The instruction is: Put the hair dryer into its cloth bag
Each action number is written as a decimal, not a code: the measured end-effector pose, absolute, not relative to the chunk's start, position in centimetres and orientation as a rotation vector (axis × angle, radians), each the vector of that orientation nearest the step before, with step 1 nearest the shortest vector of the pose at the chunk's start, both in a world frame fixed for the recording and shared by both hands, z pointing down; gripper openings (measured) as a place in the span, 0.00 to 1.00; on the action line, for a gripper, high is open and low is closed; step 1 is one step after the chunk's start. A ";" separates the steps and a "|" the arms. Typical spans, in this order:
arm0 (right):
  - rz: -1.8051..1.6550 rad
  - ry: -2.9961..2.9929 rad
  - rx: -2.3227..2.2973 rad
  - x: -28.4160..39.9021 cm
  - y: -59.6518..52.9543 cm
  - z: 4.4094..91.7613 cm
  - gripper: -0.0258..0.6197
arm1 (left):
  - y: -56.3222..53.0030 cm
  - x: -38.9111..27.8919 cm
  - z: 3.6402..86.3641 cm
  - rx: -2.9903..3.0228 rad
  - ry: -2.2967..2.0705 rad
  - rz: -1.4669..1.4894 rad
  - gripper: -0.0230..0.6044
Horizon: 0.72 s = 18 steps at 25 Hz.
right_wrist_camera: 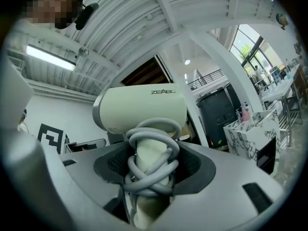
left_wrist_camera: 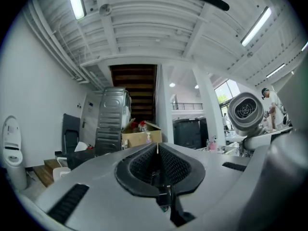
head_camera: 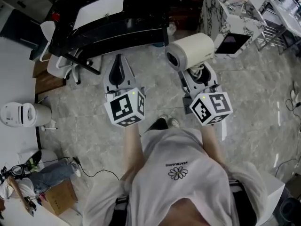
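Hair dryer (head_camera: 190,51): cream, barrel level, held in the air over the grey stone floor (head_camera: 254,93). Its handle is wound with grey cord (right_wrist_camera: 153,146).
Right claw (right_wrist_camera: 149,177): pinching that cord-wrapped handle.
Left claw (left_wrist_camera: 158,167): pressed together, nothing between, alongside the right.
Black table (head_camera: 113,25): beyond both.

We wear a loose, pale shirt (head_camera: 181,197) with a small flower print (head_camera: 178,173) under 1 line of lettering, and wide sleeves (head_camera: 106,199). The left gripper (head_camera: 119,62) and the right gripper (head_camera: 198,74) share a smooth grey shell. Each carries a white cube with black square markers at its rear, the left cube (head_camera: 125,107) and the right cube (head_camera: 210,108). Black ribbed pads (left_wrist_camera: 178,166) line the jaws, and black slotted strips (left_wrist_camera: 67,203) mark the shell's flanks.
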State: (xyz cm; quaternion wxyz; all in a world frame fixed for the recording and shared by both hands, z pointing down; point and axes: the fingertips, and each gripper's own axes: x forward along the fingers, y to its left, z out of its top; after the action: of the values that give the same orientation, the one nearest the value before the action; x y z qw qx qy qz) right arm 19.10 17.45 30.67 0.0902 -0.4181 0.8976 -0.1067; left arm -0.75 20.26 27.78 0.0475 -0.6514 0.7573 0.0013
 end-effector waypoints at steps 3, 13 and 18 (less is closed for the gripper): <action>-0.339 2.673 -1.222 19.7 17.3 31.0 0.41 | 21.0 -0.4 28.3 -1.965 2.335 0.007 0.07; -0.309 2.720 -1.230 18.2 14.4 31.8 0.41 | 18.0 -1.5 28.3 -1.957 2.318 0.052 0.07; -0.302 2.710 -1.284 16.6 10.9 32.4 0.41 | 13.7 -3.7 29.0 -1.994 2.302 0.079 0.07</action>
State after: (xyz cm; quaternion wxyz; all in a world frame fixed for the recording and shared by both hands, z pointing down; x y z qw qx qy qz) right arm 16.63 10.89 32.43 0.0641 -0.4251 0.8973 -0.0999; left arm -3.70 13.67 29.01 0.0476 -0.6538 0.7547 0.0259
